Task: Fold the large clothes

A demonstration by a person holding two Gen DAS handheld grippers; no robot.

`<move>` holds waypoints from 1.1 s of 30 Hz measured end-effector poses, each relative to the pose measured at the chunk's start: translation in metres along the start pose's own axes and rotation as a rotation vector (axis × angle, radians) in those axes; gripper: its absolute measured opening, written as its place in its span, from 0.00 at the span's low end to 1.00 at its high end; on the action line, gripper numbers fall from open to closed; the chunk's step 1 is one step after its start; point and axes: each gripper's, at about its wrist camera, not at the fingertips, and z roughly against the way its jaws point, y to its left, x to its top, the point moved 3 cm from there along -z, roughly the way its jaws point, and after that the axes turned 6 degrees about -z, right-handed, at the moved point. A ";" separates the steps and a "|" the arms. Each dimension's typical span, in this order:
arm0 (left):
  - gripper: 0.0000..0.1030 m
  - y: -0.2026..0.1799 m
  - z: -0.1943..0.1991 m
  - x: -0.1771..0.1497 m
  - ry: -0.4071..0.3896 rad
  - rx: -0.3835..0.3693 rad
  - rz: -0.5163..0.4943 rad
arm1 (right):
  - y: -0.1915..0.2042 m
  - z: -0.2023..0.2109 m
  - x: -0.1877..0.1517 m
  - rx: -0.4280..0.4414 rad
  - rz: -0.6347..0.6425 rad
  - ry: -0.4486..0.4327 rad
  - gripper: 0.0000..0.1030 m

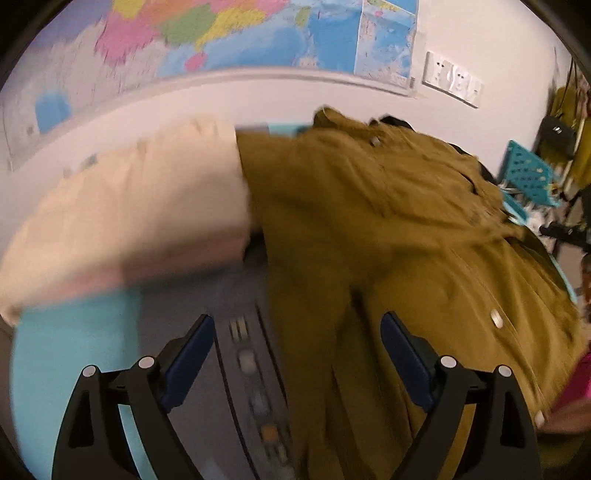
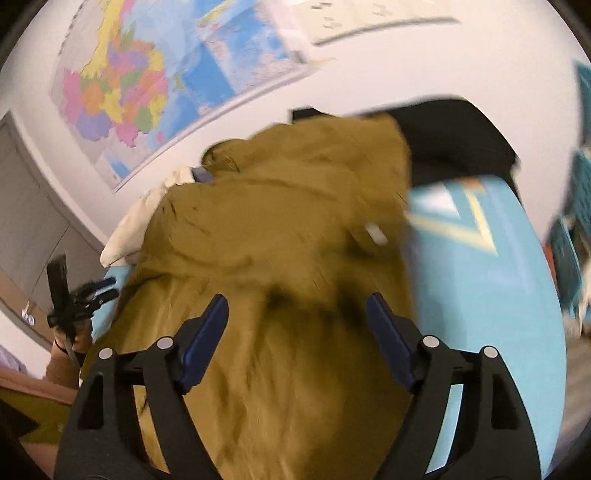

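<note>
The left gripper (image 1: 297, 356) has its jaws spread wide with nothing between them, above the grey surface and the near left edge of the olive jacket (image 1: 388, 229). The right gripper (image 2: 297, 328) is also spread, poised over the jacket's middle with cloth below it – the pads do not appear to pinch anything.

The jacket lies in a rumpled heap on a light blue mat (image 2: 480, 288), a cream pillow (image 1: 129, 206) to its far left and a map (image 1: 221, 33) on the wall beyond.

The step looks like a pause between grips: both hands free, searching for the next hold. The next move probably calls for finding an edge or sleeve on each side and pinching it – so the cloth can be spread flat or drawn over.

Both views are heavily blurred. The sleeves and hem cannot be told apart in the folds, the jacket's near end is cut off behind the grippers, and whether the right pads brush the fabric cannot be told.
</note>
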 end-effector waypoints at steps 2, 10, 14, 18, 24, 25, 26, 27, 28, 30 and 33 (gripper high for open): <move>0.86 0.001 0.008 -0.024 0.012 -0.026 0.028 | -0.015 0.014 -0.024 -0.012 -0.053 -0.006 0.74; 0.87 -0.001 0.025 -0.072 0.050 -0.160 0.110 | -0.041 0.054 -0.090 0.025 -0.174 -0.027 0.78; 0.89 -0.012 0.031 -0.083 0.058 -0.219 0.096 | -0.039 0.055 -0.105 0.048 -0.166 -0.003 0.79; 0.90 -0.030 0.033 -0.088 0.065 -0.338 0.085 | -0.030 0.047 -0.115 0.093 -0.152 0.021 0.79; 0.93 -0.047 0.033 -0.091 0.068 -0.527 0.133 | -0.013 0.035 -0.120 0.180 -0.111 0.054 0.79; 0.93 -0.046 0.032 -0.090 0.068 -0.539 0.147 | -0.010 0.033 -0.121 0.205 -0.104 0.065 0.79; 0.93 -0.045 0.031 -0.089 0.068 -0.552 0.161 | -0.007 0.032 -0.123 0.230 -0.096 0.074 0.79; 0.93 -0.044 0.032 -0.088 0.069 -0.561 0.172 | -0.005 0.032 -0.125 0.238 -0.087 0.079 0.79; 0.93 -0.043 0.031 -0.088 0.069 -0.571 0.189 | -0.003 0.032 -0.127 0.271 -0.087 0.094 0.79; 0.93 -0.044 0.030 -0.086 0.068 -0.577 0.206 | 0.001 0.030 -0.131 0.307 -0.089 0.099 0.78; 0.93 -0.051 0.025 -0.080 0.061 -0.572 0.220 | 0.006 0.030 -0.132 0.303 -0.075 0.089 0.69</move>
